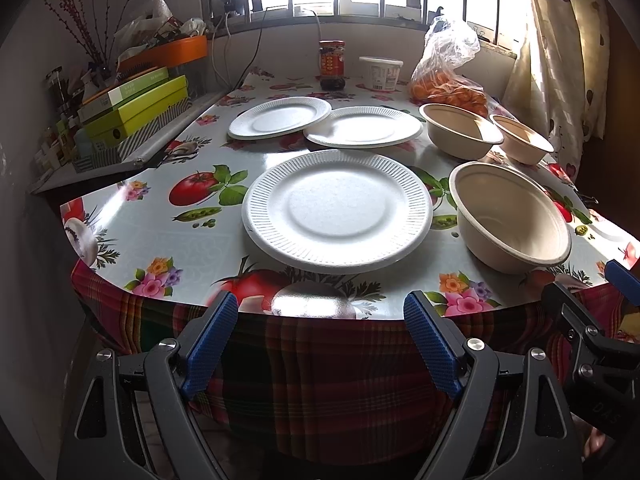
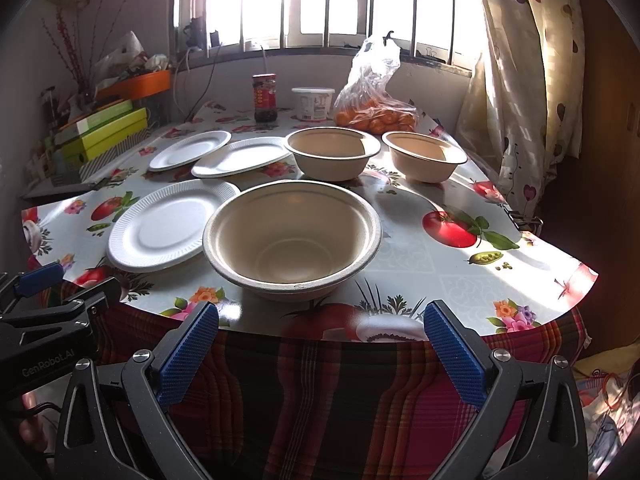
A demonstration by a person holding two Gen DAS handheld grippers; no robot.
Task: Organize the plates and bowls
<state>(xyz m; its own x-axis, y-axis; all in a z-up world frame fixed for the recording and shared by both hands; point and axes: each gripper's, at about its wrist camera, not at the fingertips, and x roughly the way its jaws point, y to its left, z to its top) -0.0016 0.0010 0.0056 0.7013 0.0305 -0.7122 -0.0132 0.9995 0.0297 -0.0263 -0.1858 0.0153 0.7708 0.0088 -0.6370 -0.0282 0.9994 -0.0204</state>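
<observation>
Three white foam plates lie on the table: a near plate (image 1: 338, 210) (image 2: 170, 226), a far left plate (image 1: 280, 117) (image 2: 190, 150) and a far middle plate (image 1: 363, 126) (image 2: 242, 157) that overlaps its edge. Three beige paper bowls stand upright to their right: a near bowl (image 1: 510, 216) (image 2: 292, 236), a middle bowl (image 1: 460, 130) (image 2: 332, 152) and a far right bowl (image 1: 522, 138) (image 2: 424, 156). My left gripper (image 1: 324, 320) is open and empty before the table edge, facing the near plate. My right gripper (image 2: 322, 334) is open and empty, facing the near bowl.
At the back stand a sauce jar (image 1: 332, 65), a white tub (image 1: 380, 73) and a plastic bag of oranges (image 1: 448, 80). Green boxes (image 1: 136, 108) and clutter fill a side shelf at left. A curtain (image 2: 520, 80) hangs at right. A plaid cloth (image 1: 320, 360) hangs from the table edge.
</observation>
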